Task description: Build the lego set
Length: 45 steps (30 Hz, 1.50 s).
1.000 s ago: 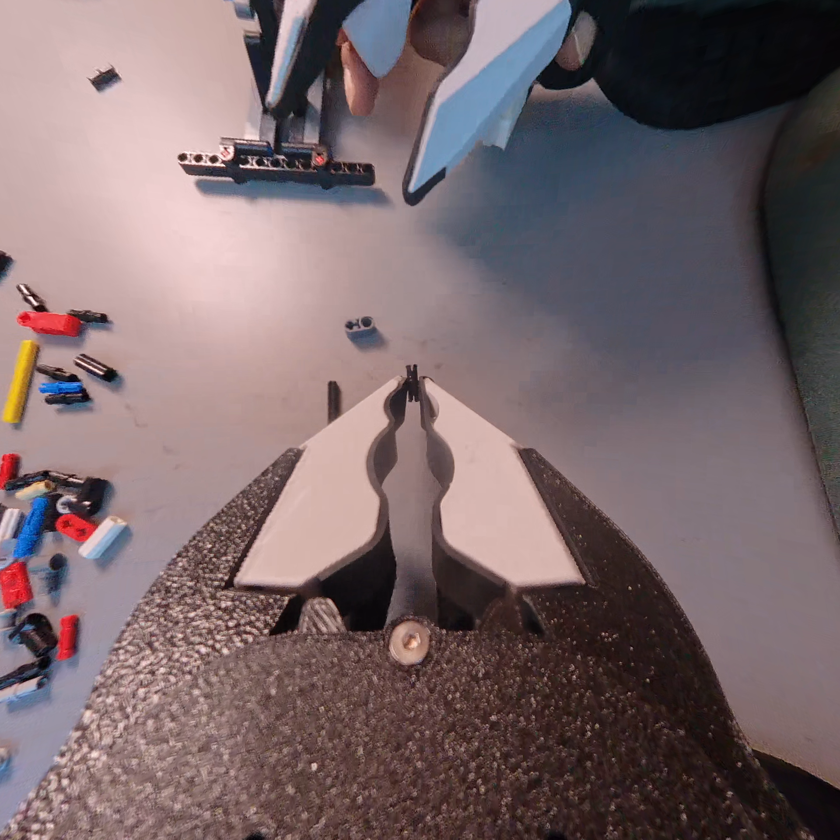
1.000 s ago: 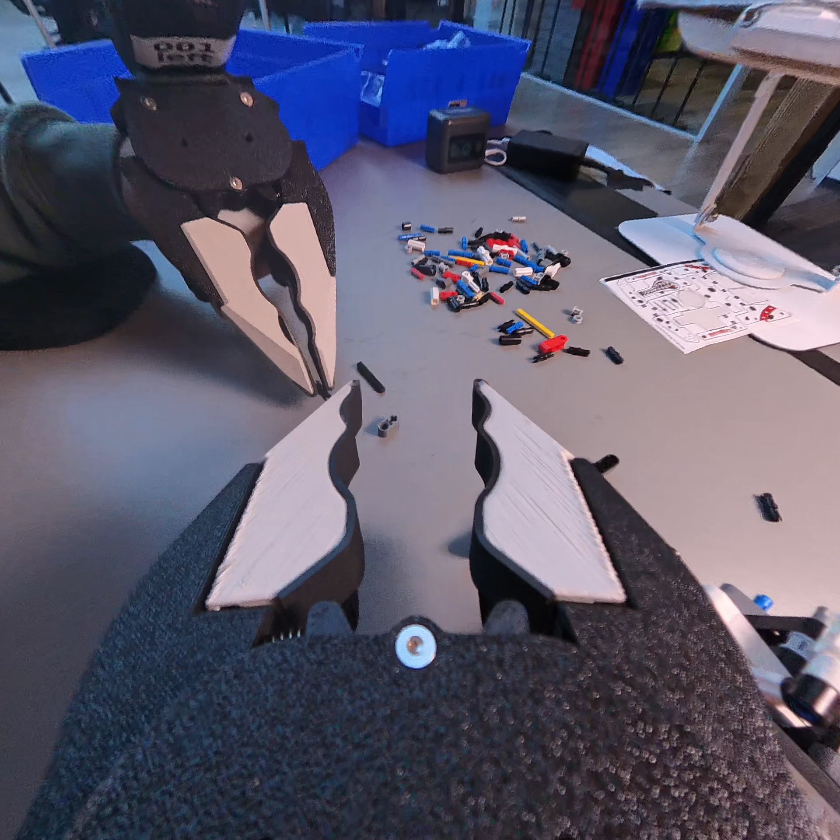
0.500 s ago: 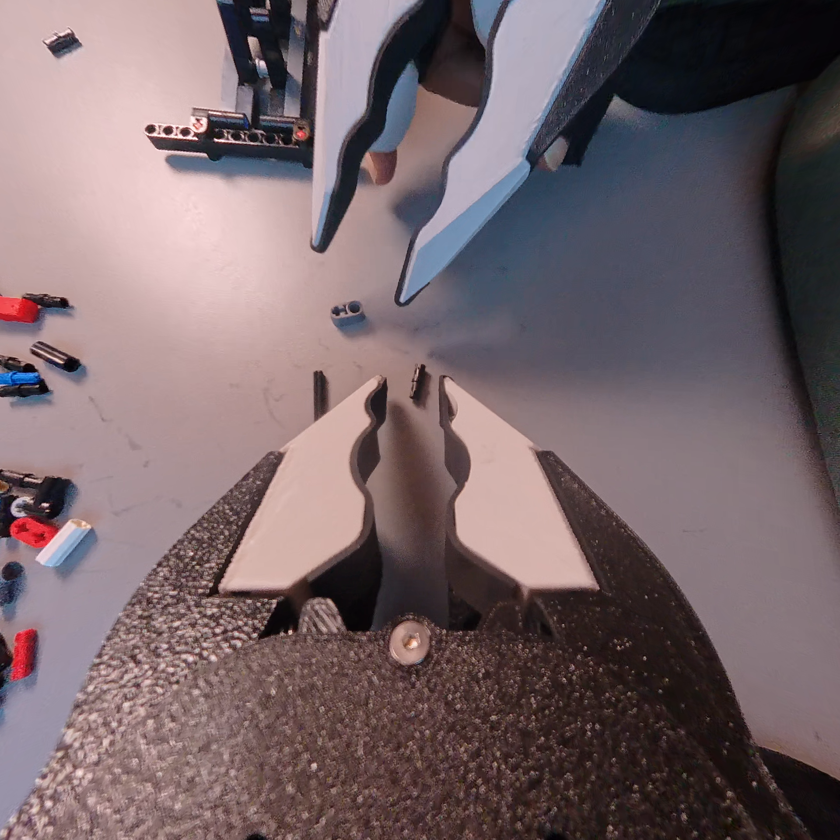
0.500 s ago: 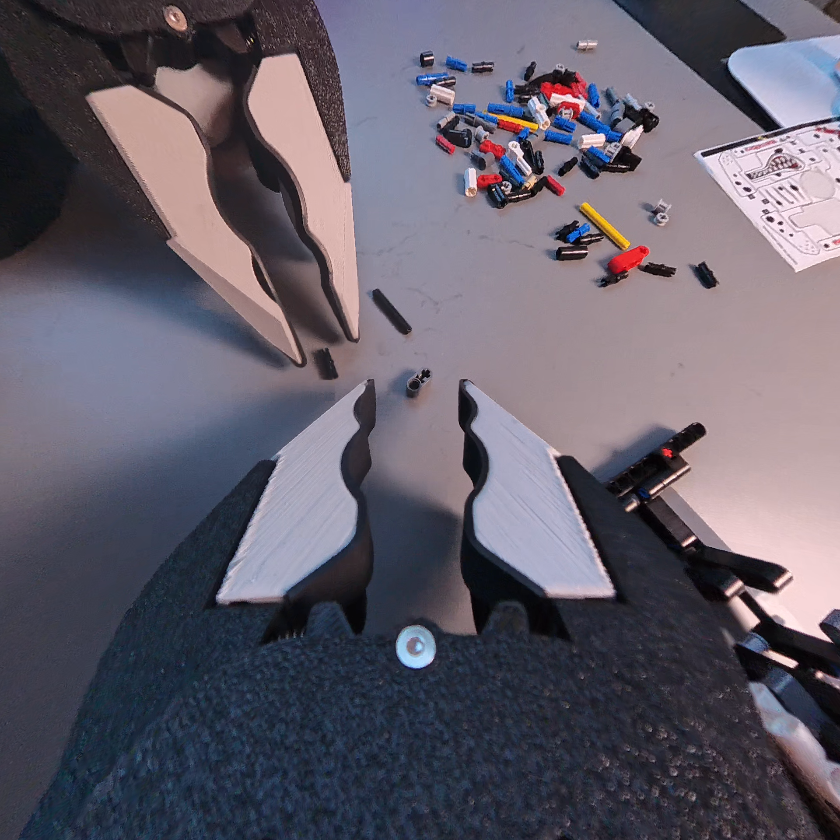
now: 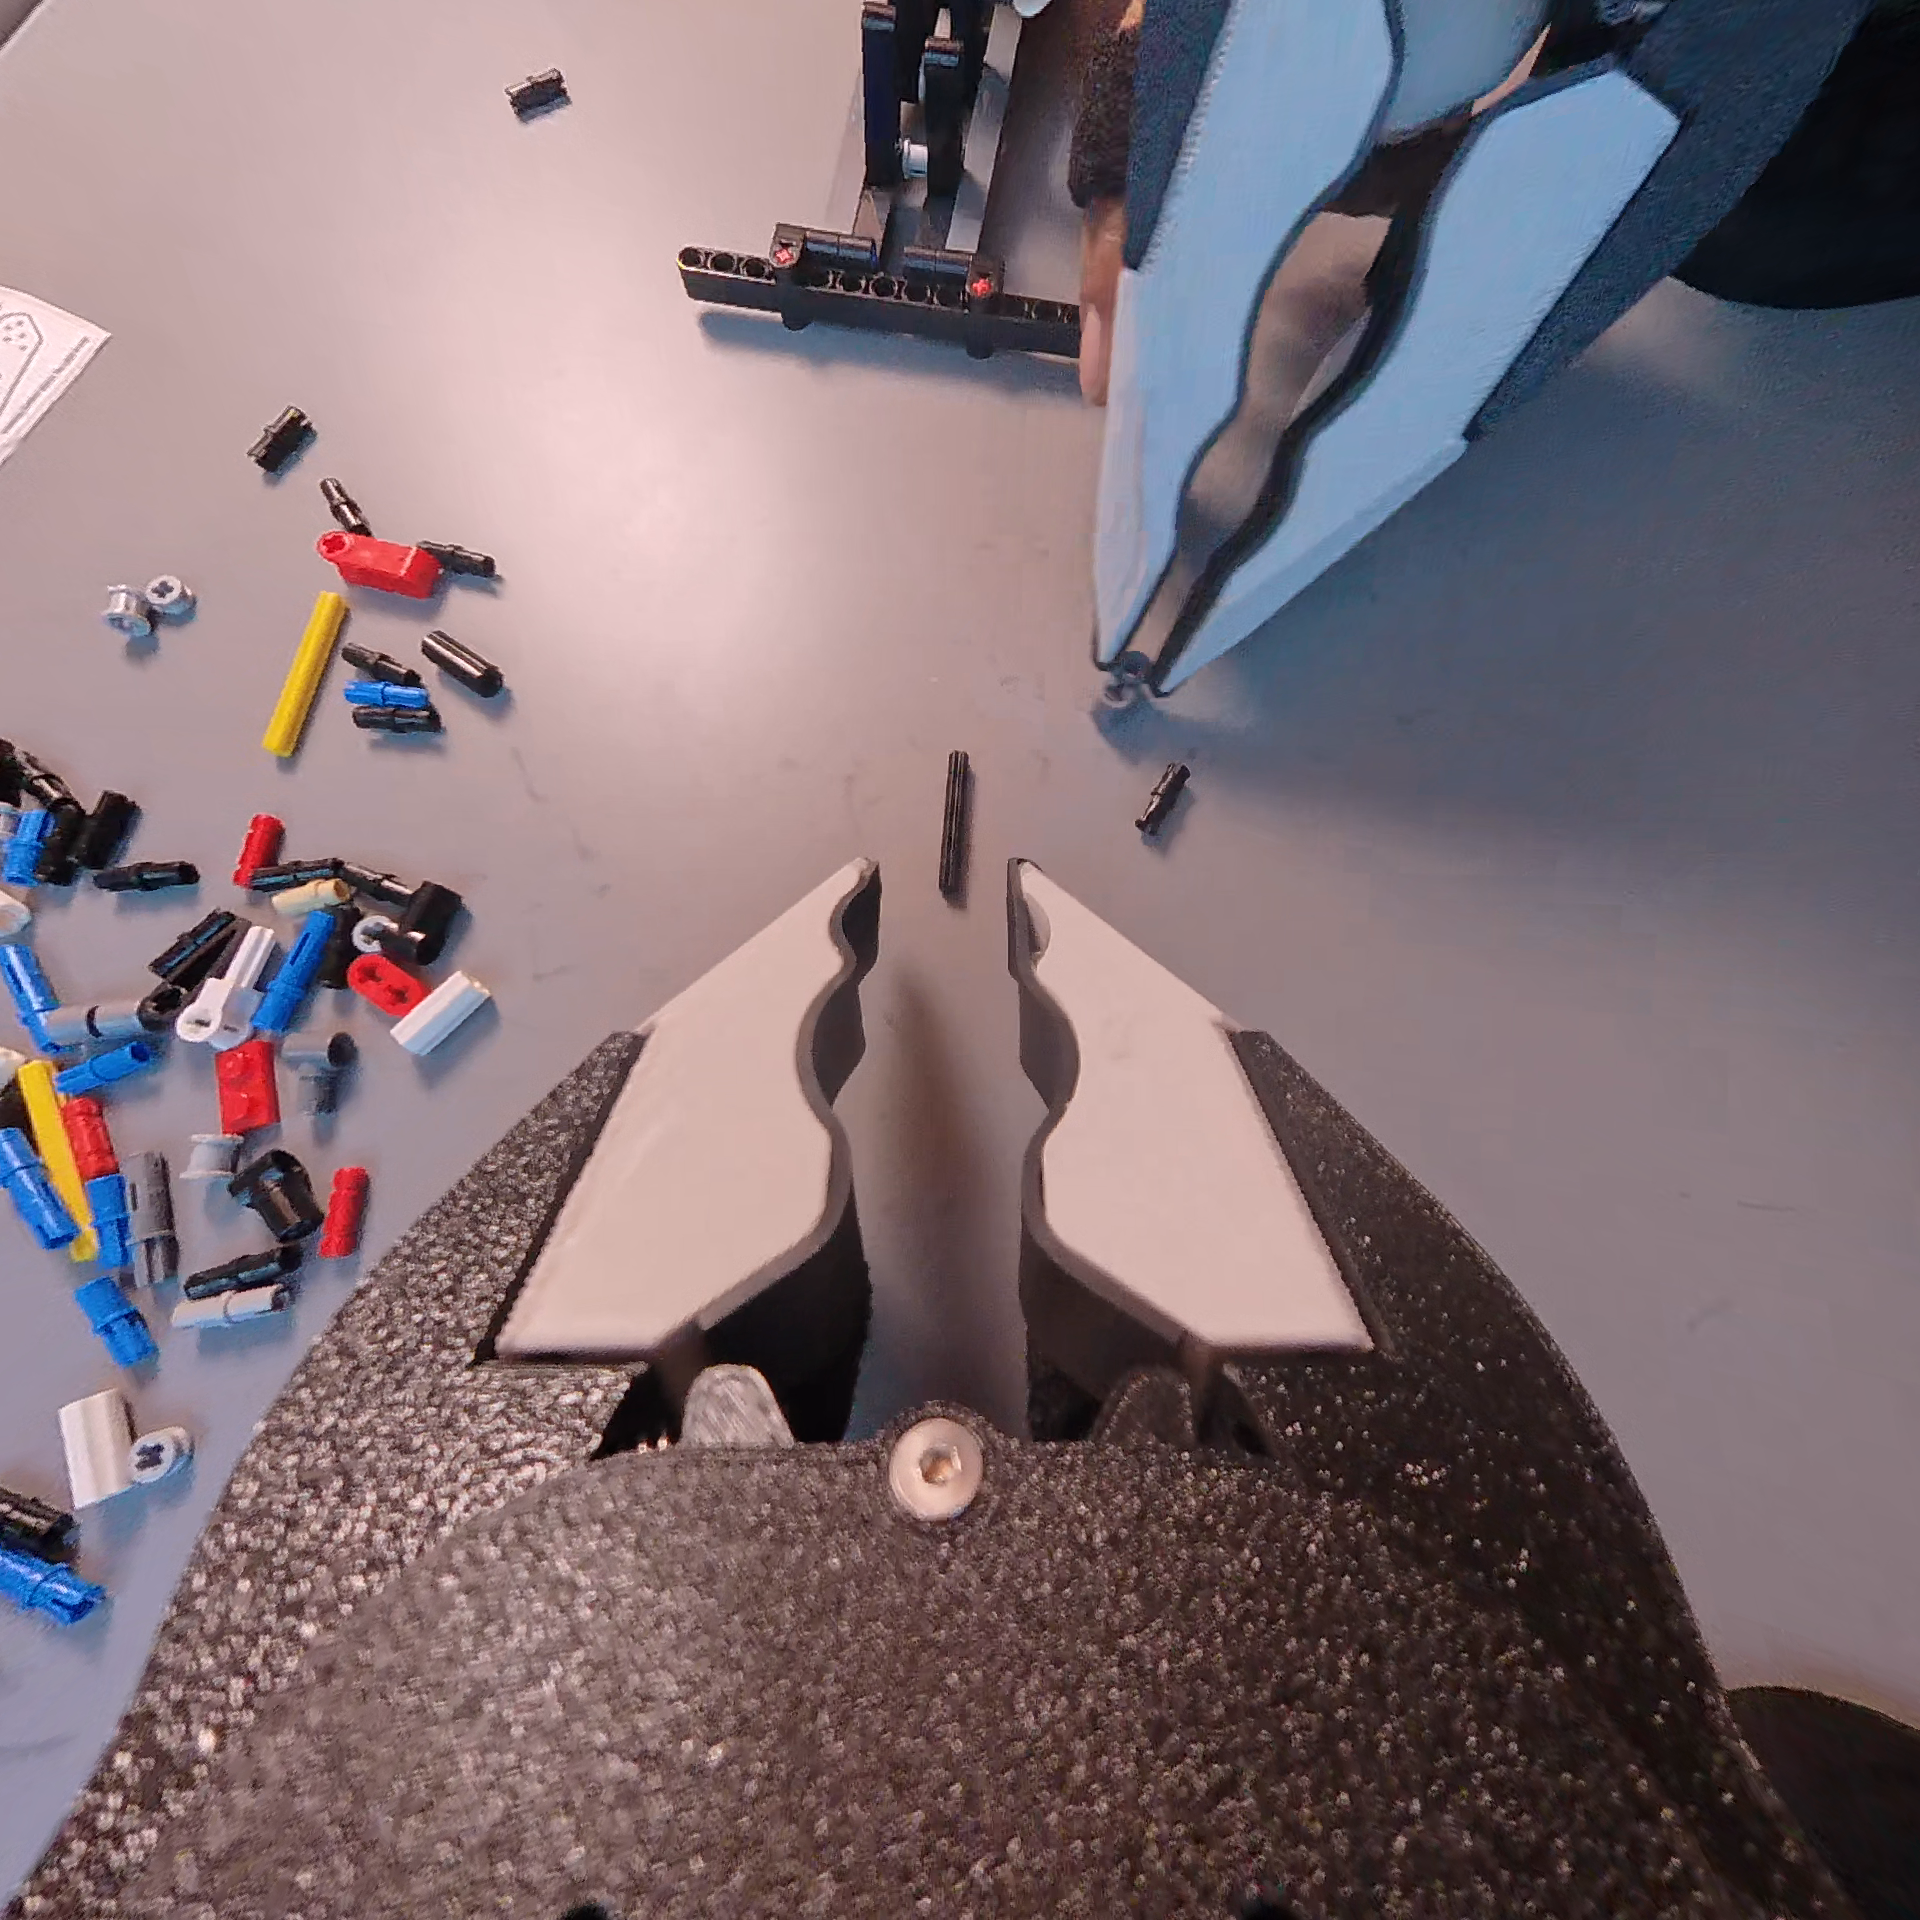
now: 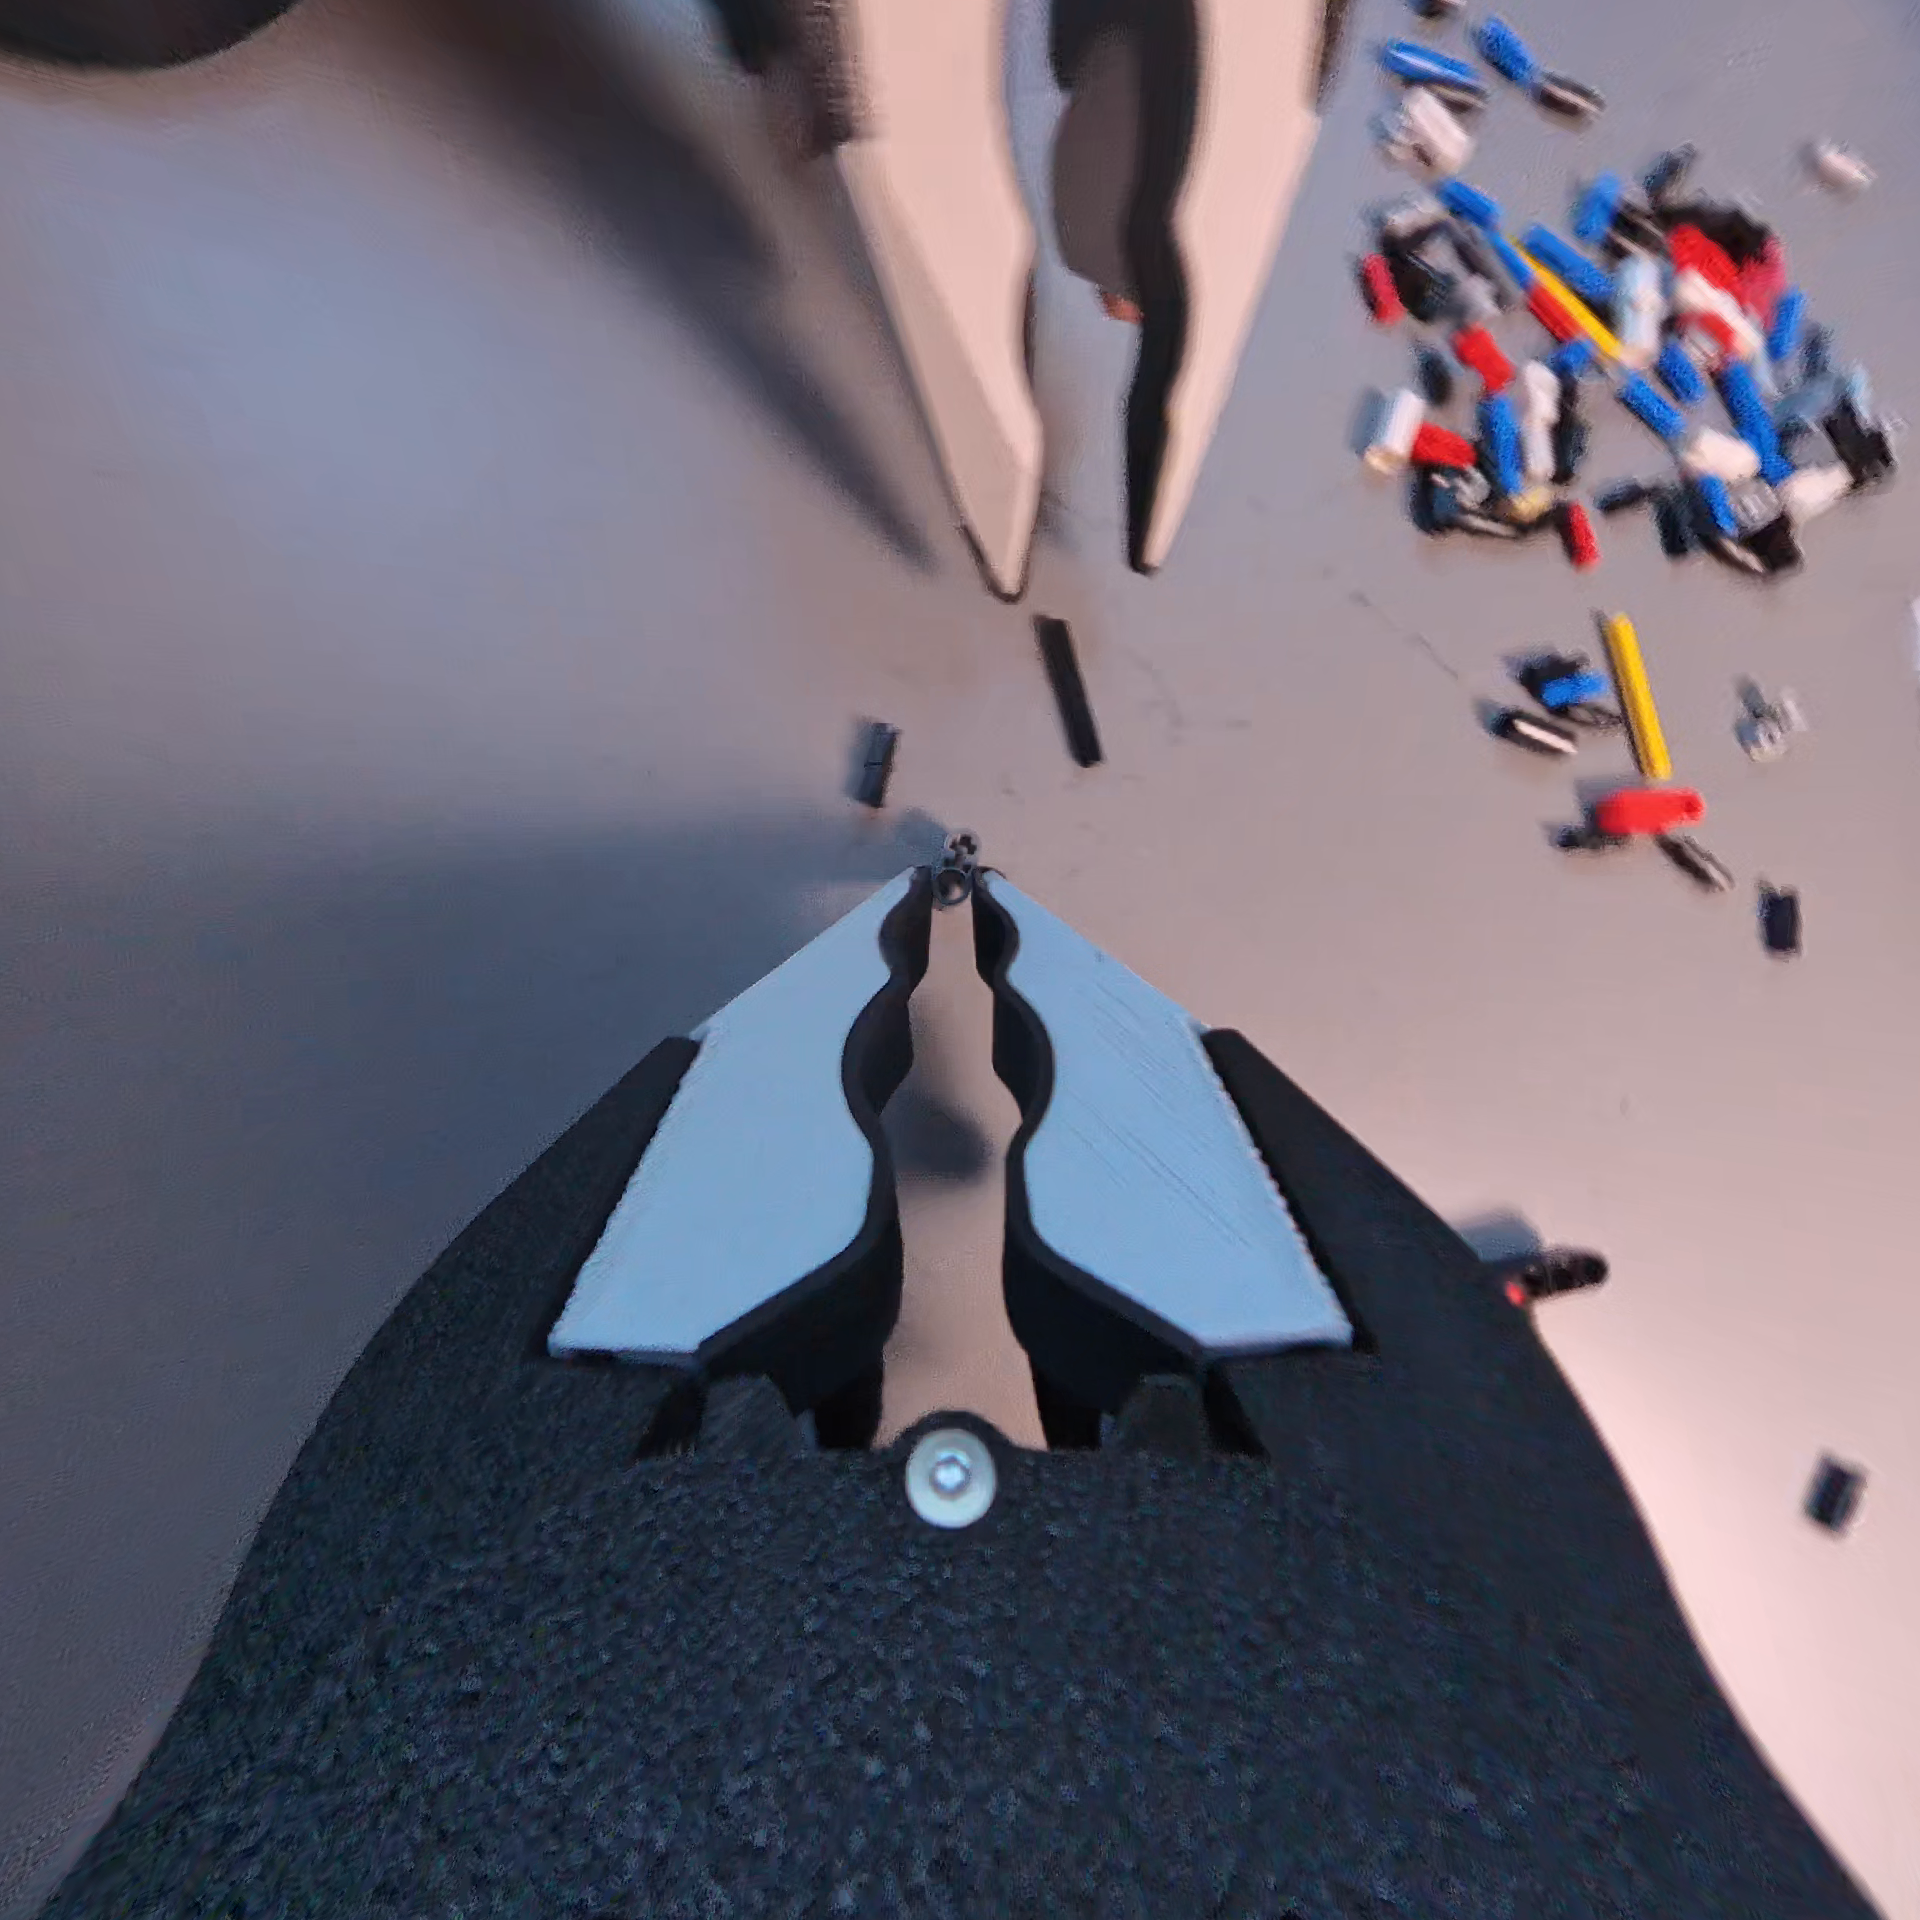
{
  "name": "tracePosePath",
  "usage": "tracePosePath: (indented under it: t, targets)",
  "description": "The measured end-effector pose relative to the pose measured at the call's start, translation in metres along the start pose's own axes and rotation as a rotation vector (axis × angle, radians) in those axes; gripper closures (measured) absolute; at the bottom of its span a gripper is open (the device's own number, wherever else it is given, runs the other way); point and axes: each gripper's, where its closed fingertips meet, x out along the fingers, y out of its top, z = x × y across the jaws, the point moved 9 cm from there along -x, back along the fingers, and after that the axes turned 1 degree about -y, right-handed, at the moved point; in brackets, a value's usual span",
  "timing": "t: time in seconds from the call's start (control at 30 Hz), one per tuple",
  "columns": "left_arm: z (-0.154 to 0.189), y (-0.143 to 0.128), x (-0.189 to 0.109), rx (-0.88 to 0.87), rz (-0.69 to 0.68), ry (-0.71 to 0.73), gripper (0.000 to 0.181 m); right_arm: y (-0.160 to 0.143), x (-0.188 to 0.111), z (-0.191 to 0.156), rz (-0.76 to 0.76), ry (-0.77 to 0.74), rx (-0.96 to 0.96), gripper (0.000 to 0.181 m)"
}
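Right gripper (image 6: 956,878): jaws drawn nearly together, tips clamped on a small grey connector piece (image 6: 954,871) at table (image 6: 312,727) level; the same grip shows from the left wrist view, where the piece (image 5: 1124,681) sits pinched at the very tips of the right gripper (image 5: 1132,665).

Left gripper (image 5: 943,868): jaws narrowly parted, holding nothing, tips poised just short of a thin black axle (image 5: 954,823) lying flat on the table. All positions below are referenced to this axle.

- A short black pin (image 5: 1162,798) lies just to the right of it, apart from it.
- The grey connector piece is beyond the axle and to the right, near but not touching.
- The partly built black frame (image 5: 883,281) (beams with red pins) sits well beyond the axle.
- The loose pile of blue, red, black, white and yellow parts (image 5: 208,997) lies well to the left, with a yellow rod (image 5: 304,673) at its far edge.

The right wrist view is motion-blurred; fine detail of the pile (image 6: 1621,364) cannot be read there.
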Motion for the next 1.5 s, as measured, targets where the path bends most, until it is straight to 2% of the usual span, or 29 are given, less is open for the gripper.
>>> tracePosePath:
  t: [0.1,0.33,0.53,0.73,1.0,1.07,1.17,1.23,1.4,1.5]
  targets:
    - [0.000,-0.002,0.002,0.004,-0.021,0.003,0.157,0.006,-0.002,-0.009,0.001,0.117,-0.135,0.174]
    - [0.001,-0.006,0.008,0.012,-0.052,0.004,0.159,0.005,0.005,-0.006,0.007,0.181,-0.150,0.173]
    - [0.004,-0.002,0.006,0.019,-0.027,-0.011,0.160,0.003,0.004,-0.006,0.023,0.176,-0.097,0.174]
    - [0.025,0.009,0.005,0.042,0.016,-0.180,0.165,-0.005,-0.005,-0.007,-0.044,0.095,0.017,0.174]
    - [0.034,0.005,0.015,0.060,-0.044,-0.235,0.166,-0.003,-0.014,-0.038,-0.066,0.242,0.038,0.155]
    - [0.034,0.005,0.015,0.058,-0.043,-0.233,0.166,-0.003,-0.014,-0.042,-0.038,0.279,0.028,0.159]
    - [0.034,0.005,0.015,0.056,-0.046,-0.231,0.166,0.001,-0.009,-0.042,-0.004,0.255,0.019,0.161]
    - [0.034,0.005,0.015,0.057,-0.048,-0.229,0.166,0.005,-0.007,-0.041,0.022,0.224,0.018,0.154]
    - [0.031,0.005,0.013,0.049,-0.038,-0.216,0.165,0.011,-0.020,-0.032,0.133,0.201,0.036,0.153]
    - [0.030,0.004,0.013,0.044,-0.039,-0.214,0.165,0.003,-0.018,-0.022,0.091,0.131,0.027,0.153]
